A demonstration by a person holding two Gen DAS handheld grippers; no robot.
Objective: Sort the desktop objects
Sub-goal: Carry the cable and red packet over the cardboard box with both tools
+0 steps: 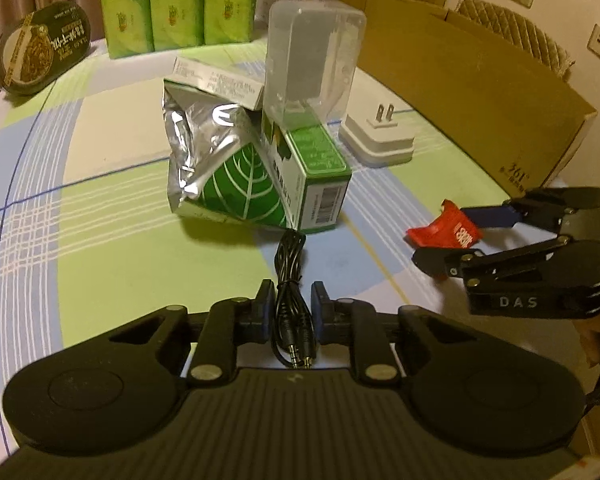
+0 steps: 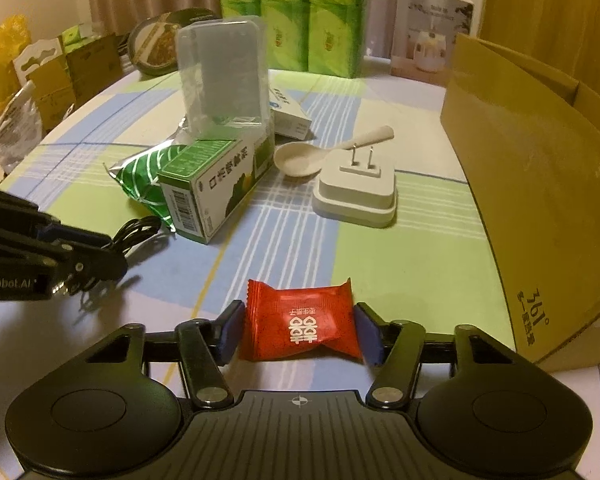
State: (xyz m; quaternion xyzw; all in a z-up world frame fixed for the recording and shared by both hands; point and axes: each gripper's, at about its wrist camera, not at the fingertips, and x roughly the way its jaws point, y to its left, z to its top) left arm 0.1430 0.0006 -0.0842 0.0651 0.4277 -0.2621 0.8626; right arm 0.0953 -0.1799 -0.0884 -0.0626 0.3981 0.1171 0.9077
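Black coiled cable (image 1: pixel 291 280), two jack plugs at near end, lower centre of left view on table (image 1: pixel 100 208). Left tool (image 1: pixel 293 308) tilted down, clenched on cable. Red sachet (image 2: pixel 300 322), white print, lower centre of right view. Right tool (image 2: pixel 300 330) tilted down, pads (image 2: pixel 231 330) pressing sachet sides, grasping it.

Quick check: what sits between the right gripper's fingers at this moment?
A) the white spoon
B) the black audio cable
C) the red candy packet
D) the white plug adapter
C: the red candy packet lies between the right gripper pads, which touch its two sides.
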